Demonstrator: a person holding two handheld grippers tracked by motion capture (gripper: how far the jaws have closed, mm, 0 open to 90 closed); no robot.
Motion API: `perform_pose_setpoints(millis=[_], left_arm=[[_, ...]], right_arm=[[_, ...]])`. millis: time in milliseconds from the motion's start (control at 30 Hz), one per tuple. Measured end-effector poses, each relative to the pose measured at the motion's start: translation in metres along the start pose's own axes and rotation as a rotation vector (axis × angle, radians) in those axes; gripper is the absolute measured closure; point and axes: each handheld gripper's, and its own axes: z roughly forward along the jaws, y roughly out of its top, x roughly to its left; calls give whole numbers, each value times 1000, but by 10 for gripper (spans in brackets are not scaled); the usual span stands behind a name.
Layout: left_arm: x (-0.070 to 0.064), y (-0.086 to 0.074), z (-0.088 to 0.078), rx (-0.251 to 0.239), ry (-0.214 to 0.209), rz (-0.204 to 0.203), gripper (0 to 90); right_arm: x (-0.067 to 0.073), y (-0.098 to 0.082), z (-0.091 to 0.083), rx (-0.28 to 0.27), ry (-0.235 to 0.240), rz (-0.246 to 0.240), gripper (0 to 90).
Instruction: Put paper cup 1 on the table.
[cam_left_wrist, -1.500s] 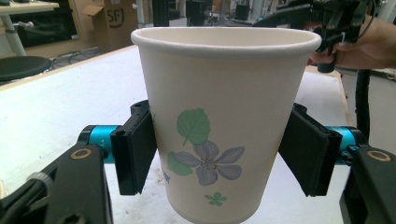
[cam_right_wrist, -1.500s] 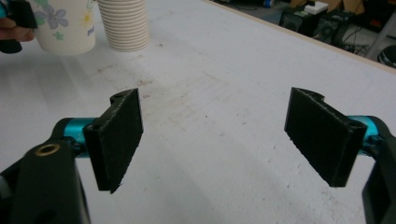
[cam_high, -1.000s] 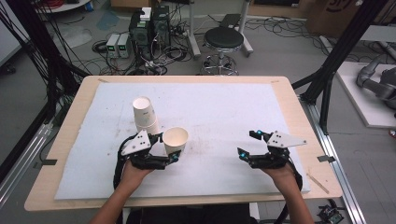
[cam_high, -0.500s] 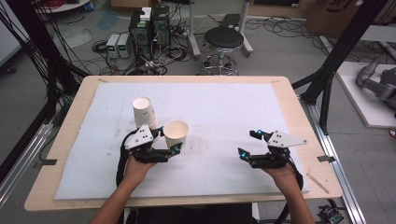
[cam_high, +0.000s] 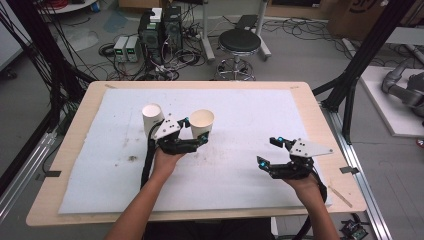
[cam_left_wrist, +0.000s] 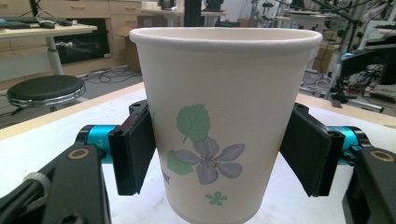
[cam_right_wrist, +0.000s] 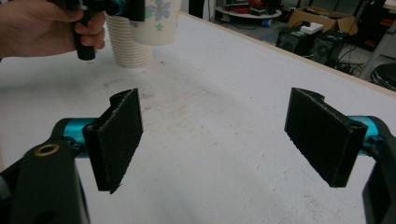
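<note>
Paper cup (cam_high: 202, 123), clamped upright in our left gripper (cam_high: 194, 141), clears the cup stack (cam_high: 152, 117) at nine o'clock; our right gripper (cam_high: 274, 152) waits released.

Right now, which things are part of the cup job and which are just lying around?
Job: flower cup in the left tongs; cup stack; open right tongs.
Lying around: stool; computer boxes; floor cables.
</note>
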Motion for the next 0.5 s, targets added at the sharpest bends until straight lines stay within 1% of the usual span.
perform_pose_setpoints(millis=[100,167,267,367,400,500], left_arm=[[6,-1,12,21,9,-9,308],[9,-3,19,29,24,-13,309],[13,-11,30,55,33,-31,308],[15,-19,39,82,34,-53,302],[15,-20,41,88,38,-55,302],[15,-25,48,112,49,-62,304]], right_arm=[[-1,0,0,-1,-2,-3,197],[-1,0,0,1,-1,-1,197],[-1,0,0,2,0,4,197],[-2,0,-1,-3,-1,0,198],[-2,0,-1,-5,3,6,198],[-2,1,-1,-11,4,3,198]])
